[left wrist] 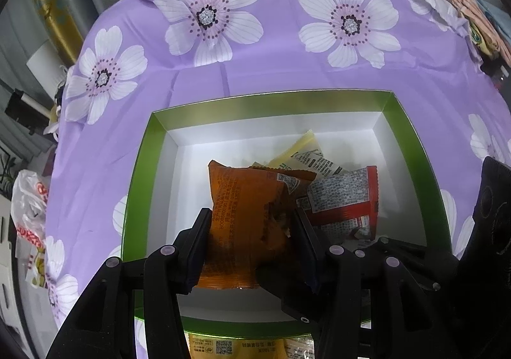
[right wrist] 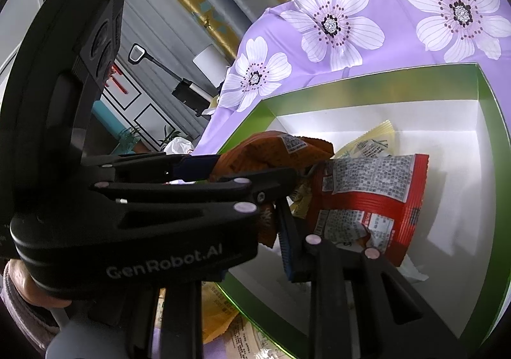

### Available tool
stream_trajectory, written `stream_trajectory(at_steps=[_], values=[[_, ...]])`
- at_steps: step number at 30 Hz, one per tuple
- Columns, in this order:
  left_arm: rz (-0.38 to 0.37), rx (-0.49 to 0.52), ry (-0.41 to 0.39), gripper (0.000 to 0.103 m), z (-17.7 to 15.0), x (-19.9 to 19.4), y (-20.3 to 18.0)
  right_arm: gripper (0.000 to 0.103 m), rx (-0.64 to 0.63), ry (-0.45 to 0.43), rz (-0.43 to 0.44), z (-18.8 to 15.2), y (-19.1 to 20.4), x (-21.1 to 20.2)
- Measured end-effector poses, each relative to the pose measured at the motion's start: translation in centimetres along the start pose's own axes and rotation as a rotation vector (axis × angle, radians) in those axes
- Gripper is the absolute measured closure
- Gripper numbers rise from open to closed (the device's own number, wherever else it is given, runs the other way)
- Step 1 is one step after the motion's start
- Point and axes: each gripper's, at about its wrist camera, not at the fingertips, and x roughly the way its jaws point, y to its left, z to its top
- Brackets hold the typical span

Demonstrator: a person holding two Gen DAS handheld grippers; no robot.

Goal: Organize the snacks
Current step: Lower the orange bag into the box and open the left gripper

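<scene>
My left gripper [left wrist: 250, 221] is shut on an orange snack packet [left wrist: 246, 199] and holds it over the inside of a green-rimmed white box [left wrist: 143, 173]. A red packet [left wrist: 348, 199] and a yellow packet [left wrist: 303, 151] lie in the box behind it. In the right wrist view the left gripper [right wrist: 262, 173] crosses the frame with the orange packet [right wrist: 274, 151] in it, over the box [right wrist: 491, 167], next to the red packet [right wrist: 370, 199] and yellow packet [right wrist: 377, 135]. Of my right gripper only one finger [right wrist: 287, 244] shows; the other is hidden behind the left gripper.
The box stands on a purple floral cloth [left wrist: 281, 71]. More snack packets [left wrist: 223, 346] lie in front of the box's near wall, also seen in the right wrist view [right wrist: 220, 308]. A white plastic bag [left wrist: 28, 205] sits off the table's left edge.
</scene>
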Motion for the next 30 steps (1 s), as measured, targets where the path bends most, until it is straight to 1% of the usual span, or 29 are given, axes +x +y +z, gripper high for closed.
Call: stream_trajectory(at_steps=[15,27,29,30], values=[[0.030,-0.003,0.004,0.054,0.30,-0.17,-0.63,0.075,0.019,-0.013,0.014,0.19,-0.19,-0.17],[0.025,-0.012,0.008,0.054,0.25,-0.20,-0.51,0.075,0.021,-0.015,0.021,0.11,-0.29,-0.16],[0.022,-0.012,0.004,0.054,0.25,-0.34,-0.44,0.073,0.016,-0.022,0.021,0.06,-0.10,-0.22],[0.023,-0.011,0.001,0.053,0.23,-0.47,-0.48,0.069,0.015,-0.026,0.023,0.03,-0.02,-0.26]])
